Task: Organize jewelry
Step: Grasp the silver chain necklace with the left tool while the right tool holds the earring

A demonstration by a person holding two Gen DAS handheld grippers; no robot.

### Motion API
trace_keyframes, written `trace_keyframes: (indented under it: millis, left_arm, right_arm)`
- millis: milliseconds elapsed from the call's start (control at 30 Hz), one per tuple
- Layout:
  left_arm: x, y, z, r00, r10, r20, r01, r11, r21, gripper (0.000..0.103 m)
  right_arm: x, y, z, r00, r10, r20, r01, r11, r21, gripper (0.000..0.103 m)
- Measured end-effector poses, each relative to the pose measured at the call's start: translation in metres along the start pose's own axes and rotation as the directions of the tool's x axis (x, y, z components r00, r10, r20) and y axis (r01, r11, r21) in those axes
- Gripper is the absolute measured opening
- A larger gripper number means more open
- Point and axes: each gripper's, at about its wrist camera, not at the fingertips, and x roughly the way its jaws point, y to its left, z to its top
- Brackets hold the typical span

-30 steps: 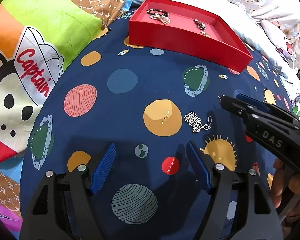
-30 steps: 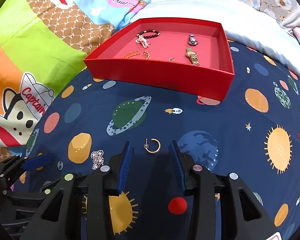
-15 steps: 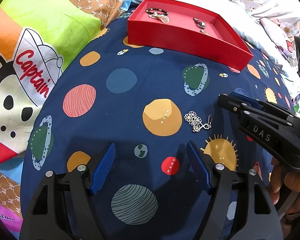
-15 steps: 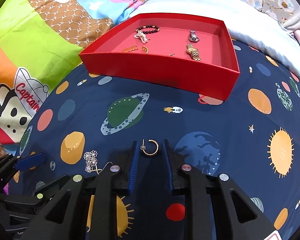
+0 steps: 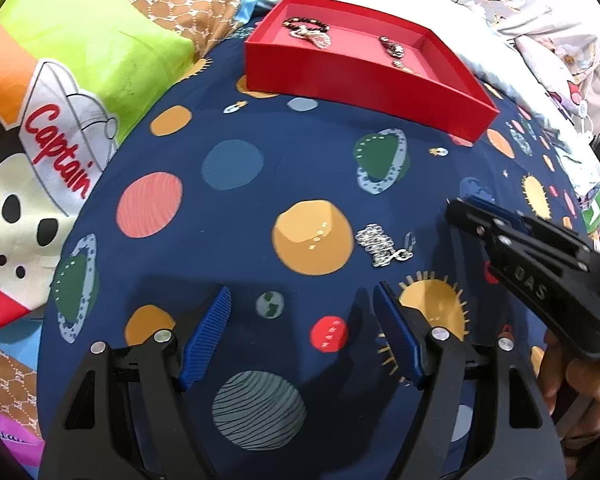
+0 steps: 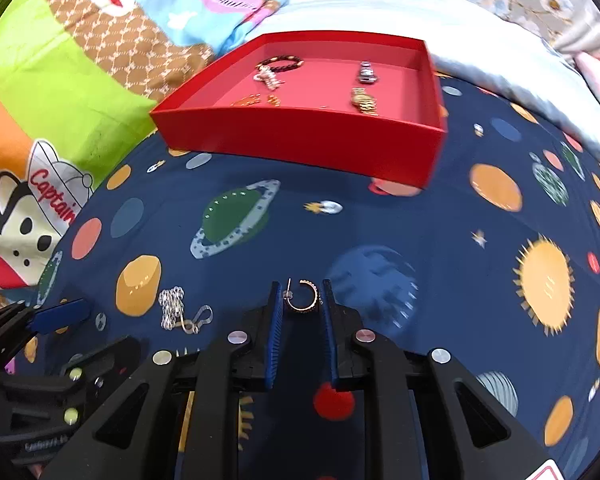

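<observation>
The right tool [image 6: 300, 300] is closing in on the gold hoop earring [image 6: 303, 299], low in the middle of the right wrist view. Its jaws have just been narrowing, and the hoop is sitting right between the blue pads [image 6: 275, 320], looking pinched or very nearly so. The left tool [image 5: 300, 320] is hanging with its jaws spread wide and nothing between them, at the bottom of the left wrist view.

What could go wrong: the hoop is thin, curved, and lying on soft bedding, so it's probably going to want to twist or pop out sideways if the pads are only catching its edge. The thin post sticking up at its left end could also snag the fabric on the lift. And since the planet-print blanket [image 6: 380, 220] gives under pressure, pressing down further could just bury the earring or grab a fold of cloth along with it.

Other stuff around: the silver chain piece [image 6: 176, 310] is lying just left of the right tool, in the lower left of that frame, near the left tool's tip, so the two tools are getting a bit crowded there. The red tray [image 6: 300, 136] is sitting in the upper middle, already holding a beaded bracelet [image 6: 284, 65], a gold watch [image 6: 364, 100] and a few smaller bits. The path to it looks open, only the tray's front wall to clear.
</observation>
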Motion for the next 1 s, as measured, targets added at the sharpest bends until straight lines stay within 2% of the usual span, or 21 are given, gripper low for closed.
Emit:
trace_keyframes:
  millis: [233, 333, 533, 600, 667, 733, 800, 1000]
  left_arm:
    - [0.008, -0.025, 0.011, 0.998, -0.065, 0.019, 0.064, 0.997, 0.037, 0.071]
    - [0.014, -0.032, 0.015, 0.998, -0.060, 0.034, 0.058, 0.997, 0.045, 0.067]
    - [0.018, -0.039, 0.020, 0.997, -0.014, 0.072, 0.007, 0.996, 0.091, 0.046]
    - [0.018, -0.037, 0.019, 0.997, -0.005, 0.083, -0.003, 0.995, 0.097, 0.029]
    - [0.017, -0.033, 0.020, 0.996, -0.016, 0.085, 0.008, 0.996, 0.093, 0.018]
    - [0.017, -0.030, 0.020, 0.996, -0.032, 0.082, 0.024, 0.996, 0.087, 0.017]
    - [0.016, -0.027, 0.020, 0.996, -0.047, 0.075, 0.041, 0.996, 0.084, 0.004]
    - [0.010, -0.021, 0.014, 0.995, -0.084, 0.058, 0.080, 0.994, 0.069, 0.003]
  right_arm:
    - [-0.022, -0.029, -0.018, 1.000, -0.014, -0.006, 0.014, 0.996, 0.093, 0.017]
    - [-0.028, -0.037, -0.022, 1.000, -0.021, -0.006, 0.021, 0.993, 0.120, 0.017]
    - [-0.034, -0.043, -0.026, 1.000, -0.019, -0.005, 0.020, 0.990, 0.141, 0.017]
    - [-0.034, -0.042, -0.026, 1.000, -0.016, -0.002, 0.016, 0.990, 0.141, 0.017]
    - [-0.035, -0.041, -0.026, 1.000, -0.012, 0.000, 0.012, 0.990, 0.138, 0.017]
    - [-0.036, -0.039, -0.025, 1.000, -0.008, 0.003, 0.008, 0.991, 0.134, 0.017]
    - [-0.036, -0.037, -0.025, 1.000, -0.006, 0.005, 0.006, 0.991, 0.131, 0.017]
    - [-0.042, -0.036, -0.024, 1.000, -0.001, 0.014, -0.001, 0.991, 0.131, 0.017]
